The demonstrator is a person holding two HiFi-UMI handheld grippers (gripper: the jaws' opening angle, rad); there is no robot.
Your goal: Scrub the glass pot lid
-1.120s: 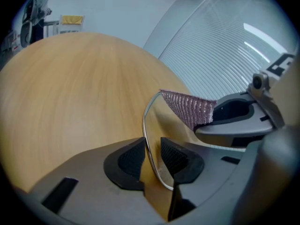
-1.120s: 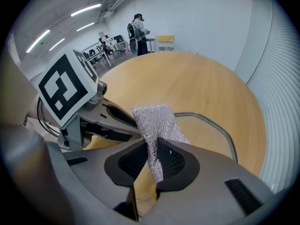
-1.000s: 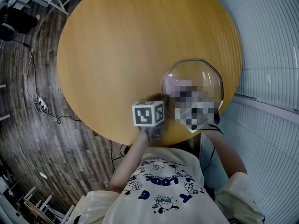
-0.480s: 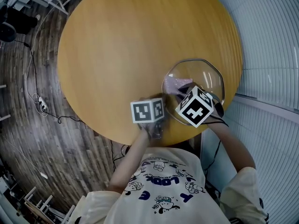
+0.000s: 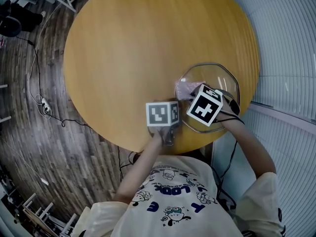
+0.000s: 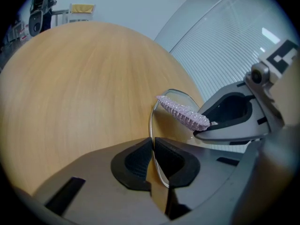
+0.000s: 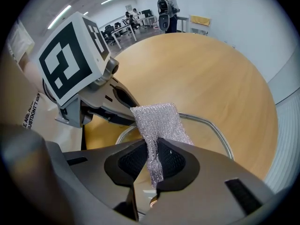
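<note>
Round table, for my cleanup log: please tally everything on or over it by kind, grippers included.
glass pot lid: 1
mesh scrubber: 1
grippers: 2 (left gripper clamping the lid's rim, right gripper clamping the scrubber)
total: 4

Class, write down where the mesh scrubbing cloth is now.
In the right gripper view, the mesh scrubbing cloth is clamped in the right gripper, over the glass pot lid at the right edge of the round table.

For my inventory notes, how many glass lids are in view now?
1. The glass lid is at the table's right side, its rim clamped by the left gripper. None seems hidden.
</note>
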